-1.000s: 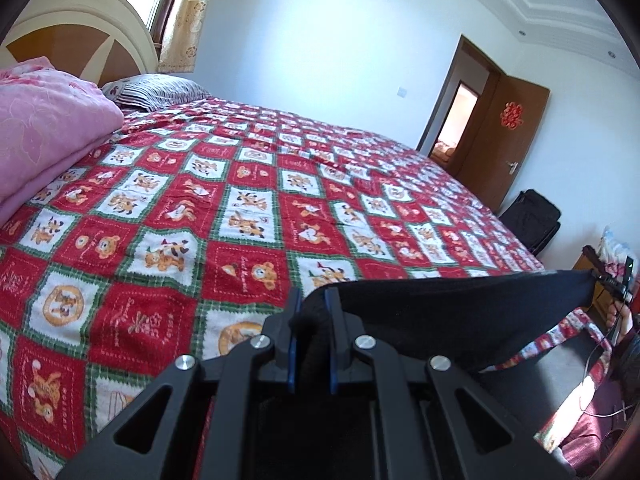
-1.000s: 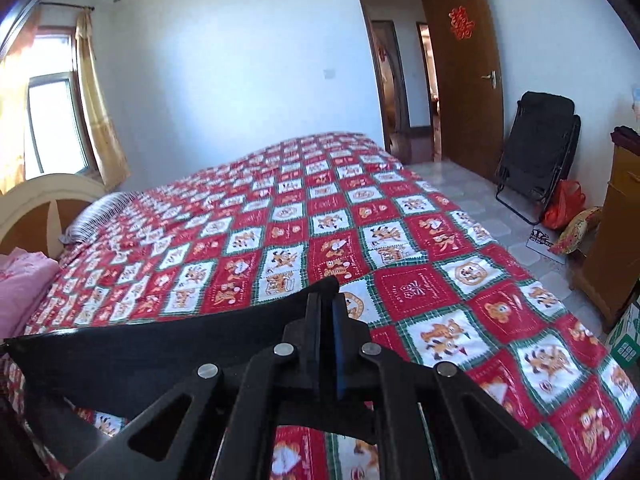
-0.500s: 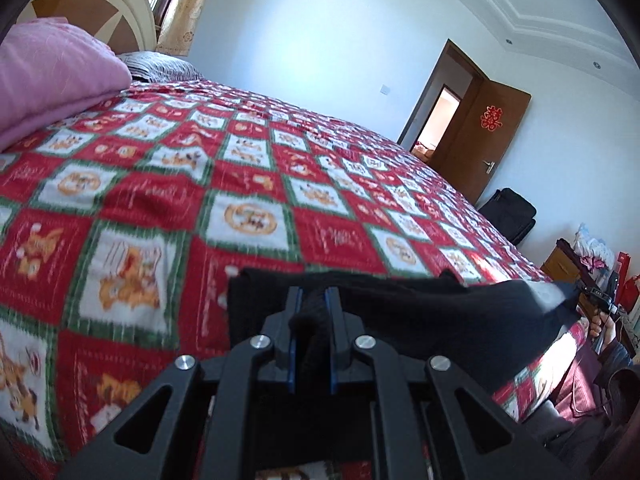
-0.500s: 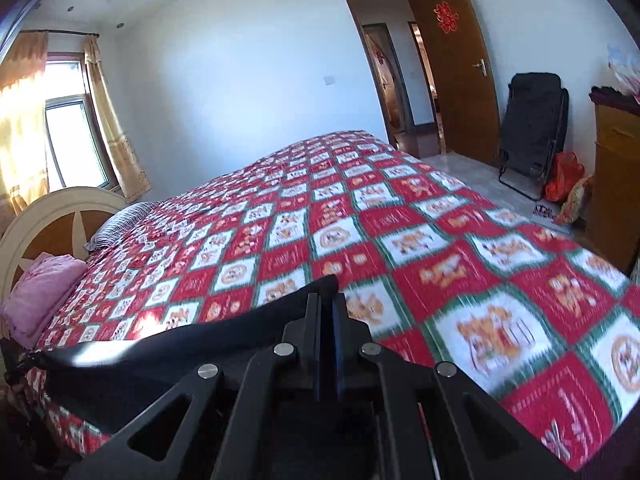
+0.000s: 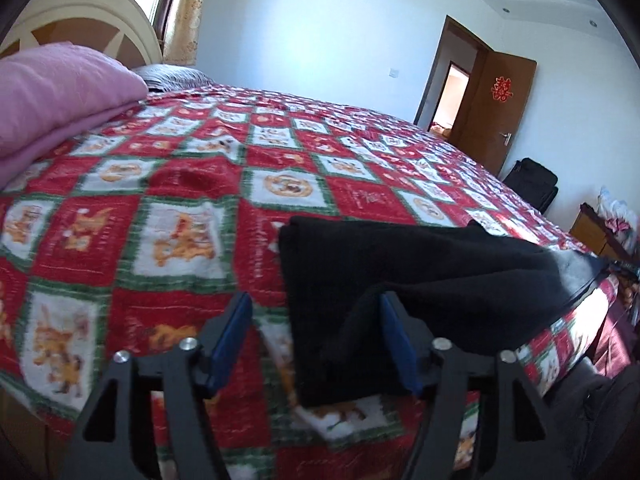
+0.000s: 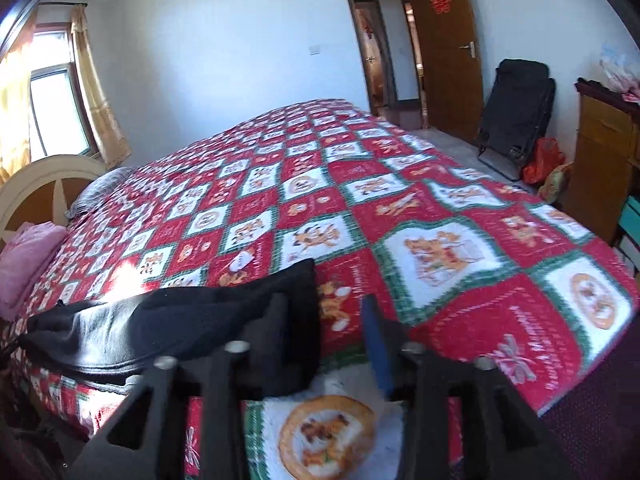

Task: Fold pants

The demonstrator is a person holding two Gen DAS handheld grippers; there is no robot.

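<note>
The black pants (image 5: 420,280) lie folded along the near edge of the red patterned bedspread (image 5: 180,200). My left gripper (image 5: 316,332) is at their left end, its jaws opening. The cloth drapes against the right blue pad (image 5: 394,332) and the left pad stands clear of it. In the right wrist view the pants (image 6: 180,320) stretch to the left. My right gripper (image 6: 326,336) is at their right end with jaws opening. The pants' corner rests by its left finger (image 6: 276,332), free of the right pad.
A folded pink blanket (image 5: 52,92) and a striped pillow (image 6: 100,188) lie by the headboard (image 5: 88,20). Beyond the bed stand an open brown door (image 6: 444,52), a black folded chair (image 6: 516,112) and a wooden cabinet (image 6: 600,152).
Both grippers came down to the bedspread with the pants, then let go. Their jaws, shut on the cloth before, now stand apart, and the pants rest on the bed.
</note>
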